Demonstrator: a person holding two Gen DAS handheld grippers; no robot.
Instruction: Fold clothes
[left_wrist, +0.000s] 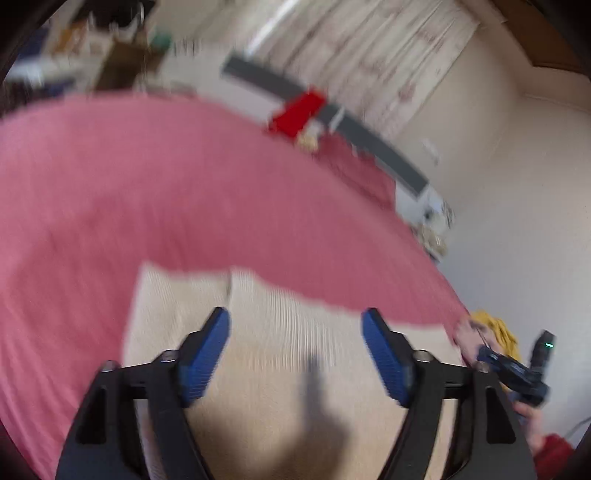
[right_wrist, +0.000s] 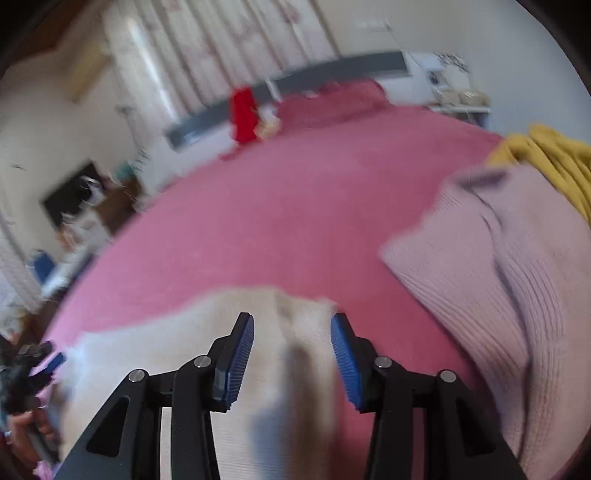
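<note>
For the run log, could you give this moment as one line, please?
left gripper open | right gripper open | both over cream knit | pink bedspread

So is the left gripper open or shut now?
Open: the left gripper has its jaws wide apart, nothing between them, above the cream sweater.

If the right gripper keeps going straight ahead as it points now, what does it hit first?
Most likely the cream knit garment spread under the open right gripper, then the pink bedcover. Blur makes depth uncertain.

Cream ribbed sweater (left_wrist: 295, 354), pink bedspread (left_wrist: 147, 184), mauve ribbed knit (right_wrist: 498, 280), mustard garment (right_wrist: 554, 158)
</note>
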